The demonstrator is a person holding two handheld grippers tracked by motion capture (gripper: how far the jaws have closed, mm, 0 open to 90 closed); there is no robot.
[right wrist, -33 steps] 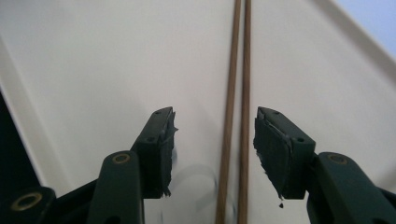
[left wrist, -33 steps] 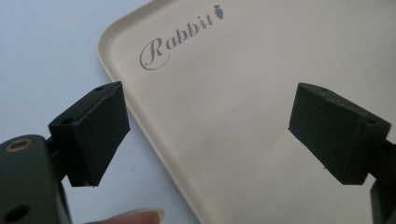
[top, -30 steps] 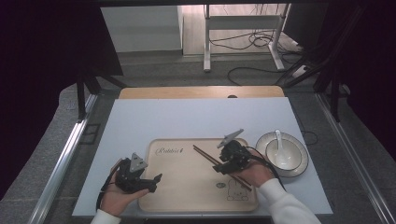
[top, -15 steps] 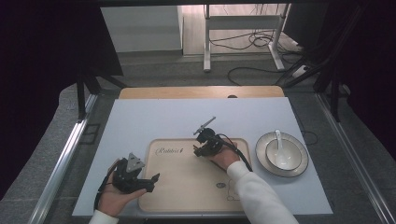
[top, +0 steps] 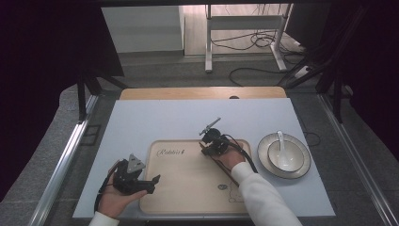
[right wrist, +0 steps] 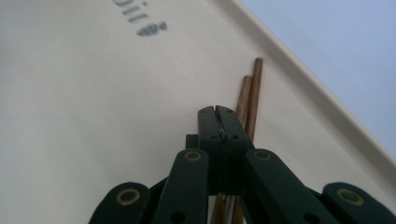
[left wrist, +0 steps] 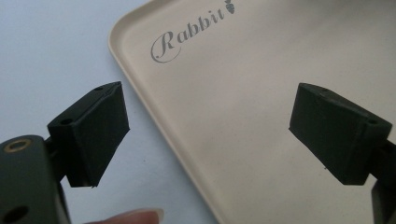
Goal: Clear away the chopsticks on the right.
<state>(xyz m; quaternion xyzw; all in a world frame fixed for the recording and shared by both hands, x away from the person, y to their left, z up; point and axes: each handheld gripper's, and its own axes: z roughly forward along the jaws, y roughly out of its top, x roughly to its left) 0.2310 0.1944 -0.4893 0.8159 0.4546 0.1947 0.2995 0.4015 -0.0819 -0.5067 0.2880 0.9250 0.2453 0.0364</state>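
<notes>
My right gripper (right wrist: 218,112) pinches the chopsticks (right wrist: 250,98) tight over the tray (left wrist: 261,70). I think setting them down comes next. My left gripper (left wrist: 210,135) gapes wide, holding nothing.

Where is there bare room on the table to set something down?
The mat is bare beyond the tray and left of it. The tray's middle, between the left gripper and right gripper, is free. Crowded: chopsticks and bowl on the right.

chopsticks (right wrist: 249,100) lower lengths hidden behind the right gripper (right wrist: 218,112), tray lettering (right wrist: 140,18) blurred and cut by the top edge, fingertip (left wrist: 133,217) cropped at the bottom edge
</notes>
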